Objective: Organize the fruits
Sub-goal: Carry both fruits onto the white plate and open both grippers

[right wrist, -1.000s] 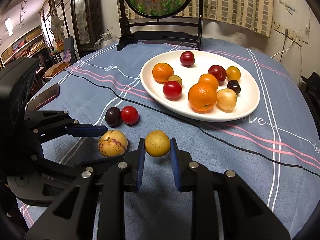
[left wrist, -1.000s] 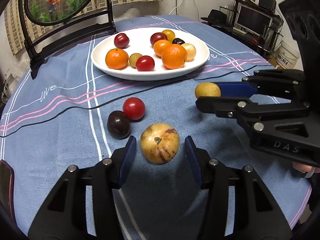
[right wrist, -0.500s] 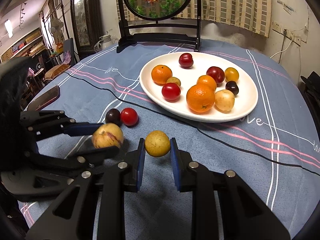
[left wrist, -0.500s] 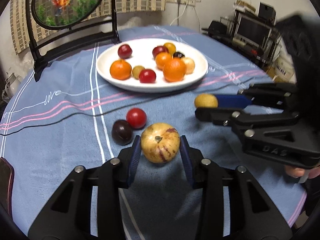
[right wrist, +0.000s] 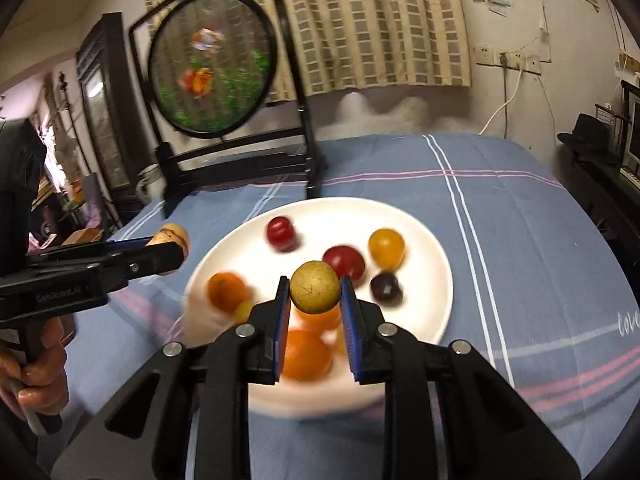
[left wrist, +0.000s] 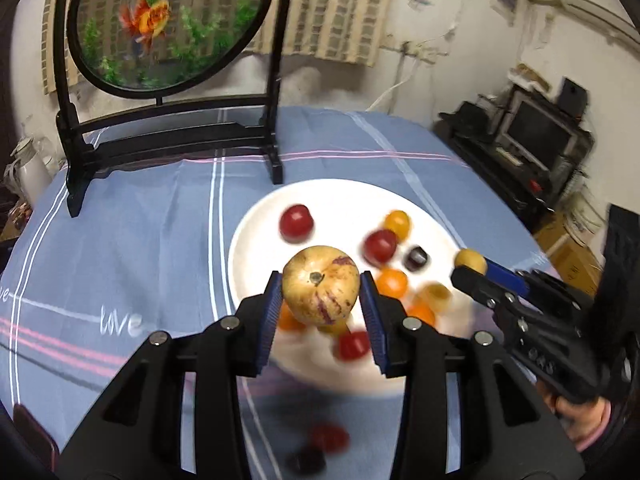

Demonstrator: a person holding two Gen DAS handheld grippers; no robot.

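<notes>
My left gripper (left wrist: pixel 320 300) is shut on a yellow fruit with purple streaks (left wrist: pixel 320 286), held in the air over the near part of the white plate (left wrist: pixel 256 240). My right gripper (right wrist: pixel 314 300) is shut on a small round yellow-green fruit (right wrist: pixel 315 286), also above the plate (right wrist: pixel 432 300). The plate holds several fruits: red ones, oranges, a yellow one and a dark plum. In the left wrist view the right gripper (left wrist: pixel 466 268) comes in from the right with its fruit (left wrist: pixel 470 259). In the right wrist view the left gripper (right wrist: pixel 170 248) shows at the left edge.
A red fruit (left wrist: pixel 330 436) and a dark plum (left wrist: pixel 306 460) lie on the blue striped tablecloth near me. A round painted screen on a black stand (left wrist: pixel 172 132) rises behind the plate. A hand (right wrist: pixel 40 372) grips the left tool's handle. A desk with a monitor (left wrist: pixel 540 136) is at the right.
Both grippers lifted their fruits off the cloth and carried them forward over the plate. The left jaws closed onto the streaked fruit. The red fruit and plum stayed behind.
</notes>
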